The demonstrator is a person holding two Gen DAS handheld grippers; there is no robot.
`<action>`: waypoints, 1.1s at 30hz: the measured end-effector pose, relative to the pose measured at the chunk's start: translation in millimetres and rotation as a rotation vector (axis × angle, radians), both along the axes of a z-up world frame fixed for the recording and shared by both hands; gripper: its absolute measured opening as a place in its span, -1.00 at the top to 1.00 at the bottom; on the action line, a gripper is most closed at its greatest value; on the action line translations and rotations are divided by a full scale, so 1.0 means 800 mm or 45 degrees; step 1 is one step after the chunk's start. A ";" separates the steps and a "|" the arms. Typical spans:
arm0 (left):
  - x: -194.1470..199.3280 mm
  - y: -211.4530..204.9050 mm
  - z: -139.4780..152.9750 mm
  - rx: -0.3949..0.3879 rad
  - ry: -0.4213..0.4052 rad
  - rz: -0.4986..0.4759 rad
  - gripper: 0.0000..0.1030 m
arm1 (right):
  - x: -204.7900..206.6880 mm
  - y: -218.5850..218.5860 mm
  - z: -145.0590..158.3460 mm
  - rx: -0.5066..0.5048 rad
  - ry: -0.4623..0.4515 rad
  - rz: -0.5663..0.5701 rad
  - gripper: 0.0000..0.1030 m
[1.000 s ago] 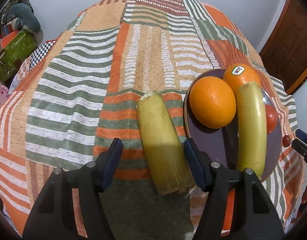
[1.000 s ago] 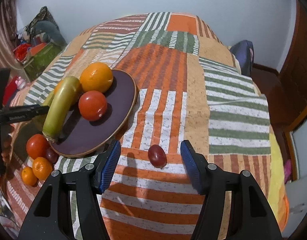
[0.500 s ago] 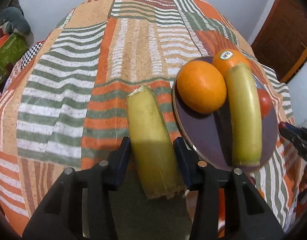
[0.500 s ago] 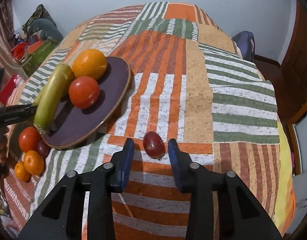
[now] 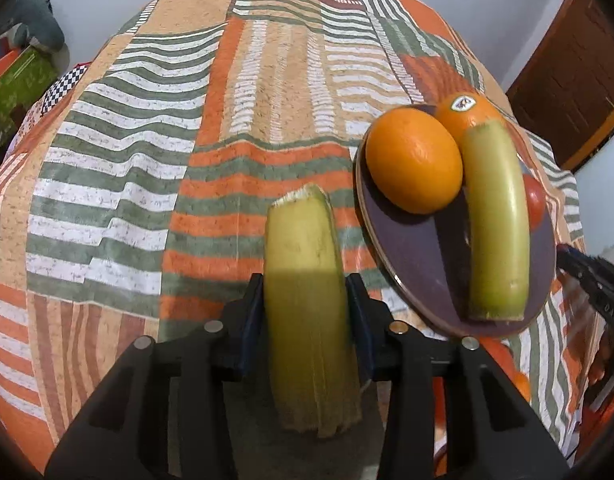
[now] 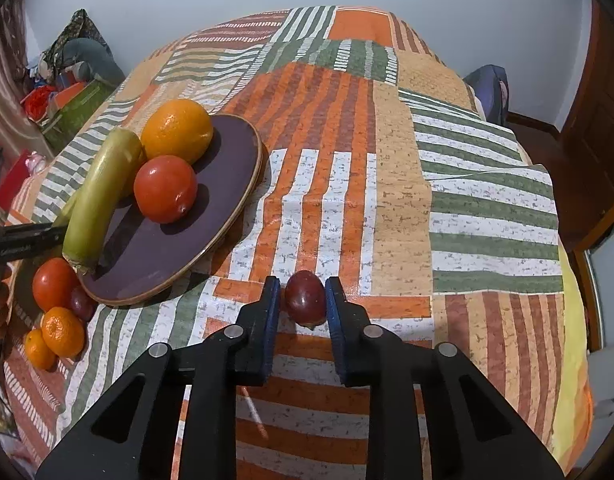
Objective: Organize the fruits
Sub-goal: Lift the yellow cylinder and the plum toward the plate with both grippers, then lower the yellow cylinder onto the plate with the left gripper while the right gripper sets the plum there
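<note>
So the left tool [image 5: 309, 312] is clamped onto a yellow-green banana piece with frayed cut ends [image 5: 307, 300], both blue-padded fingers pressed against its sides about halfway along. The banana piece is seen just left of the round dark purple plate with a wooden rim [image 5: 419, 264], close to the rim, though whether it's lifted off the striped orange, green and white patchwork bedspread [image 5: 147, 160] can't be told from here.

On the plate, a big orange [image 5: 413, 160] is sat at the near-left, a second orange with a white sticker [image 5: 465, 114] is tucked behind it, and a long yellow-green banana [image 5: 495, 224] is laid beside them with its cut end near the plate's front edge. A red tomato-like fruit [image 5: 535, 200] is mostly hidden behind that banana.

In the right wrist view, the right tool [image 6: 301, 300] is closed down narrow around a small dark red plum-like fruit [image 6: 305, 298] that's resting on the bedspread, well clear of the plate. The right pad is touching it; on the left a thin sliver of gap can be made out, so a firm grip can't be confirmed.

Off the plate's near-left edge, a red tomato [image 6: 54, 283], a dark purple fruit [image 6: 82, 303] and two small mandarins [image 6: 63, 332] are bunched together on the bedspread
</note>
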State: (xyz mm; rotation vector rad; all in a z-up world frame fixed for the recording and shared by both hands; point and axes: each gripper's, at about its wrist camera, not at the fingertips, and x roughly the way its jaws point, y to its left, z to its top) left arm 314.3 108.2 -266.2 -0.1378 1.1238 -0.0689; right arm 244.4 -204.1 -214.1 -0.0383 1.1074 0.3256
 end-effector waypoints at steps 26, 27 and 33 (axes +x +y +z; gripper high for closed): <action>-0.033 -0.086 0.126 -0.077 -0.244 -0.158 0.24 | -0.006 0.003 0.058 0.087 -0.131 0.047 0.64; -0.030 -0.090 0.126 -0.082 -0.244 -0.165 0.24 | -0.005 0.004 0.060 0.090 -0.136 0.051 0.64; -0.011 -0.125 0.117 -0.096 -0.225 -0.213 0.24 | 0.005 0.014 0.065 0.114 -0.166 0.073 0.64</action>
